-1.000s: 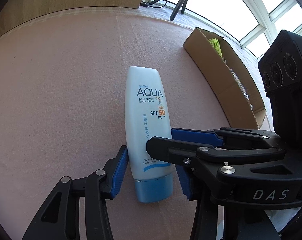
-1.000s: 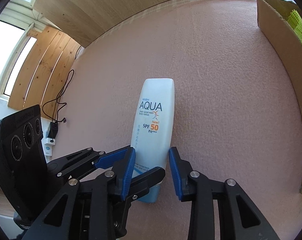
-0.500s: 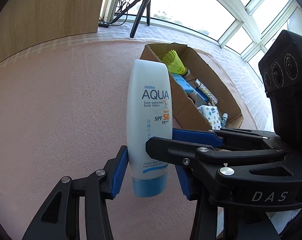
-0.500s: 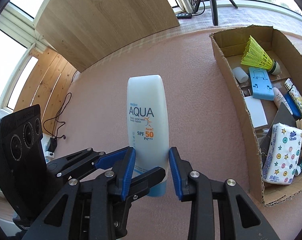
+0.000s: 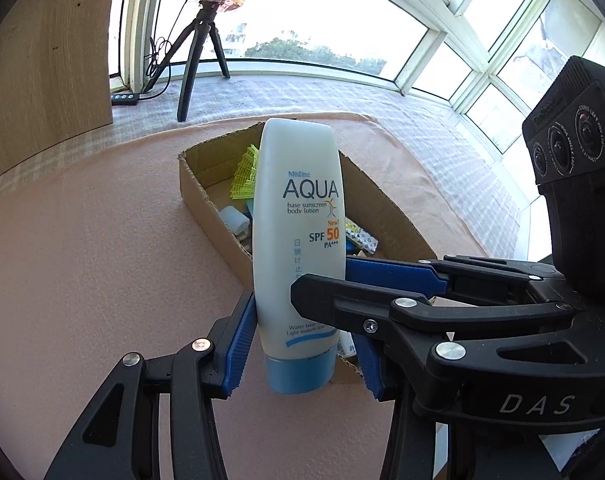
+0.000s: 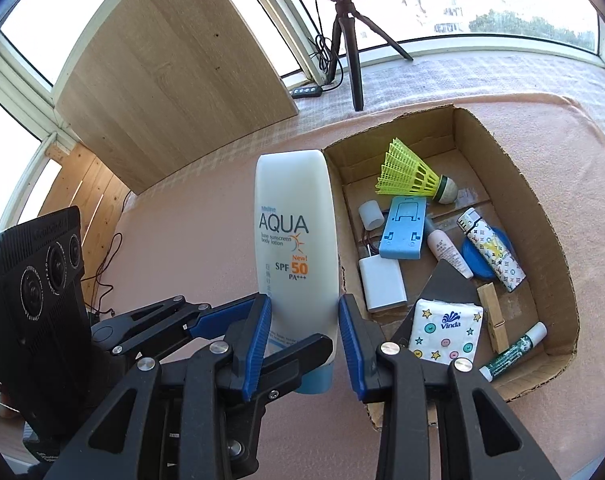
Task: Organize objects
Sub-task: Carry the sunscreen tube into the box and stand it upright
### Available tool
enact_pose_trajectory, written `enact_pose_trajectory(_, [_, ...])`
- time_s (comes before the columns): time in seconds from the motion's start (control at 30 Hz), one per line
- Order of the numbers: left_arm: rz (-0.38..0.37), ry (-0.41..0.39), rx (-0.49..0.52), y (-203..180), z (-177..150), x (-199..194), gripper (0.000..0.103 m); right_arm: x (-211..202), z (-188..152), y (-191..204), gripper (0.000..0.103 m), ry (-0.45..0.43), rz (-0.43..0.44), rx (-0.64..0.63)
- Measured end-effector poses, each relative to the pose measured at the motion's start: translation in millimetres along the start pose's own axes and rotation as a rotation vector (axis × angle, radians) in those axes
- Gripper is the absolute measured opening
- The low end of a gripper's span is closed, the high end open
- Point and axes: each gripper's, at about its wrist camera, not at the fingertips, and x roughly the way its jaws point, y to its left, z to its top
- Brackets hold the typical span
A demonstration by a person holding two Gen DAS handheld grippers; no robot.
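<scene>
Together both claws (image 5: 300,344) (image 6: 304,334) grip the sunscreen bottle (image 6: 296,240) beside the box (image 6: 542,216)

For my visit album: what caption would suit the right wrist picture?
Two handheld grippers, left gripper and right gripper, carry a sunscreen bottle beside a cardboard box of small items.

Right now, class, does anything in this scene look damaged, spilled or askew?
The cardboard box has a ragged, torn near edge, and its contents lie jumbled. Nothing has spilled. The sunscreen bottle is held cap-down by both tools.
</scene>
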Motion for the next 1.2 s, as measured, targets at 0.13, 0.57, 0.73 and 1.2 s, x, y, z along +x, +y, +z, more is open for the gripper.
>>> enact_pose_trajectory(0.13, [-0.016, 0.003, 0.016, -16.6, 19.4, 18.3, 0.049, -8.6, 11.4, -19.7, 0.032, -0.019, -0.028, 0.009])
enact_pose_trajectory(0.57, [-0.019, 0.023, 0.03, -38.5, 57.6, 75.0, 0.049, -8.4, 38.5, -71.9, 0.032, -0.034, -0.085, 0.015])
enact_pose_trajectory(0.73, [-0.02, 0.013, 0.026, -38.4, 65.0, 81.8, 0.051, -7.3, 44.2, -78.1, 0.032, -0.039, -0.088, 0.003])
enact_pose_trajectory(1.2, [0.025, 0.015, 0.002, -24.3, 67.2, 78.7, 0.081, -13.3, 41.9, -77.4, 0.066, -0.081, -0.159, -0.011])
